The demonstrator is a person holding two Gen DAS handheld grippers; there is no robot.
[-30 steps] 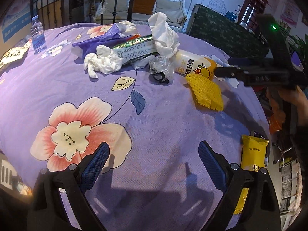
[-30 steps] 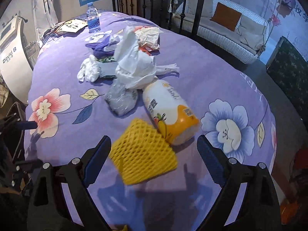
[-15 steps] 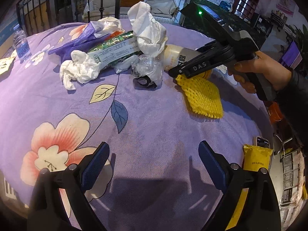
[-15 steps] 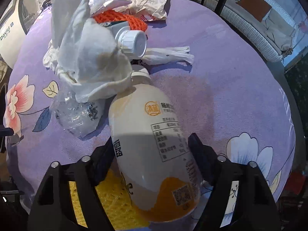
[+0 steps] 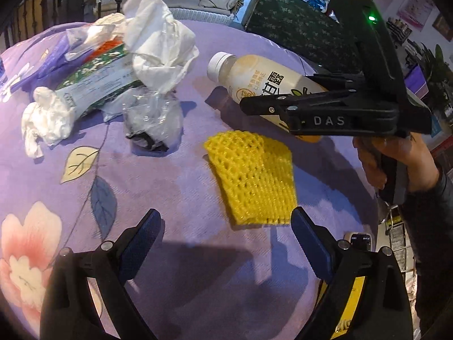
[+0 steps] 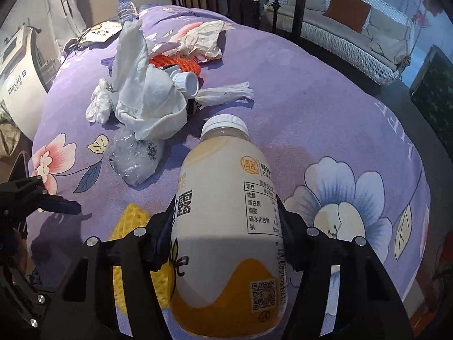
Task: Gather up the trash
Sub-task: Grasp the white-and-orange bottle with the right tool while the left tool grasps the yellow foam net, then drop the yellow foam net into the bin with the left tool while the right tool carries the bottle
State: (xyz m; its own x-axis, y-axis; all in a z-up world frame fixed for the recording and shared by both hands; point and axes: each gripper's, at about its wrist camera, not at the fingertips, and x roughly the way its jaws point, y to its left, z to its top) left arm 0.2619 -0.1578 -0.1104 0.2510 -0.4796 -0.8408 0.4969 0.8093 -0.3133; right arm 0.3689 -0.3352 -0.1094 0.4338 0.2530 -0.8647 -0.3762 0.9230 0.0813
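While carrying out the lift, worth keeping things level and slow. Purple cloth point(image 5: 175, 187) covering whole table, trash heaped at far side. Bottle point(image 6: 226, 221) largest item: lying cap-forward, clamped mid-body between right gripper point(image 6: 226, 221) jaws, apparently just clear of cloth judging by shadow under it in left view. Grip sits on label, low on body toward orange base; looks centred enough, but smooth round plastic likely to slip, so no squeezing harder, no swinging. Best lifted straight up before moving sideways, to clear net point(image 5: 252, 178) lying flat just beside and below. Tissue point(image 5: 158, 42) and carton point(image 5: 96, 87) in heap well apart from bottle, no snag risk there. Clear wrap point(image 5: 153, 119) near heap, also clear of path. Left gripper point(image 5: 226, 243) spread wide, empty, low over cloth with net just ahead of right pad; sensible next pick. Bin not visible, so drop point unknown.
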